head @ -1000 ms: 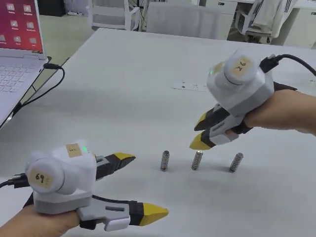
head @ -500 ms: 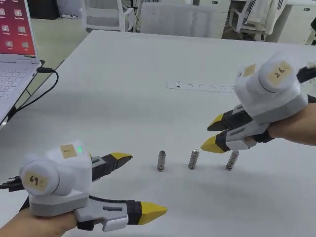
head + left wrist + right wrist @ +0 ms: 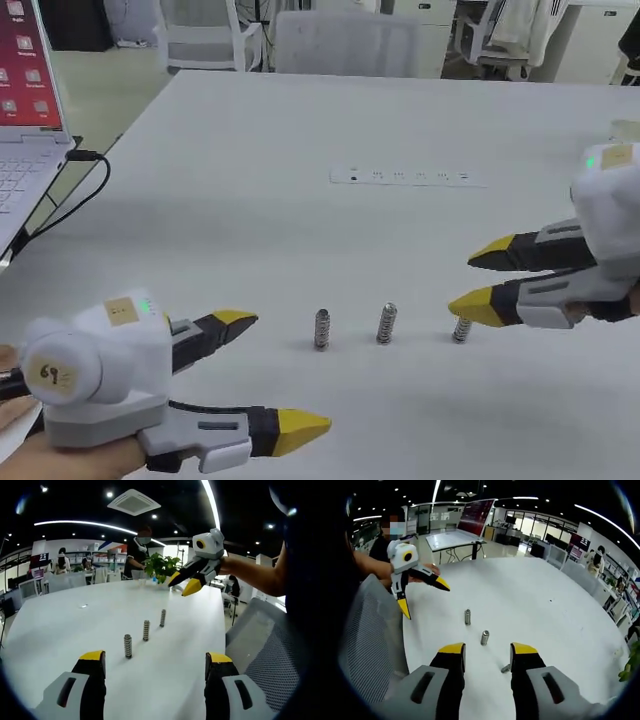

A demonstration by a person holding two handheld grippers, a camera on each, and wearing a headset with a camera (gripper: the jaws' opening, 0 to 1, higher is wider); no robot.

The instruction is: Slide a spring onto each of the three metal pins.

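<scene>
Bench (image 3: 300,150), broad, white and matte, carries everything. The left tongs (image 3: 290,372) hang over it empty, spread wide and well short of the row, while the right tongs (image 3: 462,282) are also empty, parted less, with yellow tips pointing left. Three springs (image 3: 386,323), small bright steel coils, stand upright side by side, long axes vertical, pins presumably hidden inside; the right-end spring (image 3: 461,329) sits just below the right tongs' lower tip, so that hand is nearer.
</scene>
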